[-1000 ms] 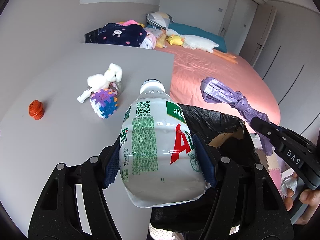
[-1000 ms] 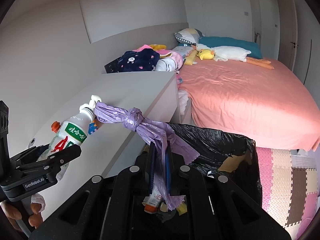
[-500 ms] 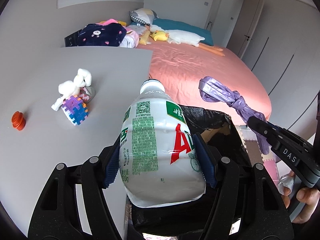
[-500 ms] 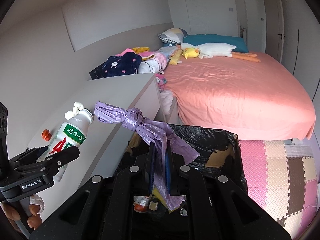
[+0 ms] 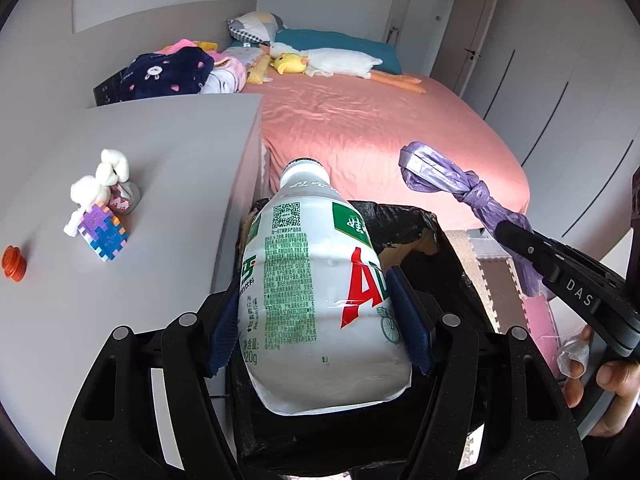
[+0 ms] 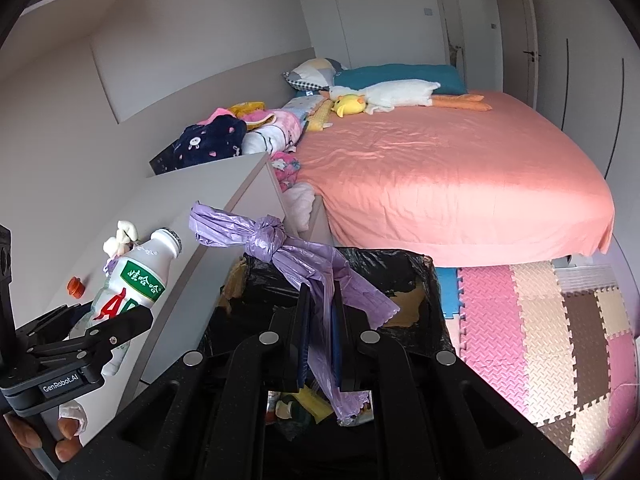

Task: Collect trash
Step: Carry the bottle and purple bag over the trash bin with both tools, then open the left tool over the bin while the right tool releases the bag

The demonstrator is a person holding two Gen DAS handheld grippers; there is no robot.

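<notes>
My left gripper [image 5: 316,300] is shut on a white plastic drink bottle [image 5: 316,280] with green and red print, neck pointing away and no cap on. It hangs over the near left part of a bin lined with a black bag [image 5: 452,256]. My right gripper [image 6: 320,304] is shut on a knotted purple plastic bag [image 6: 280,240], held above the same bin [image 6: 400,272]. Some trash lies at the bin's bottom. In the right wrist view the bottle [image 6: 132,280] shows at left in the left gripper [image 6: 120,320]. The purple bag [image 5: 448,176] shows at right in the left wrist view.
A grey cabinet top [image 5: 160,152] left of the bin holds a white plush toy [image 5: 100,180], a purple-blue block cube [image 5: 105,232] and an orange cap [image 5: 13,263]. A pink bed [image 6: 440,168] with pillows and plush toys lies beyond. Foam mats [image 6: 540,320] cover the floor at right.
Both grippers have moved sideways from the cabinet toward the bin with their loads. The bottle now hangs over the bin's edge instead of the cabinet top. Neither grip has changed.
</notes>
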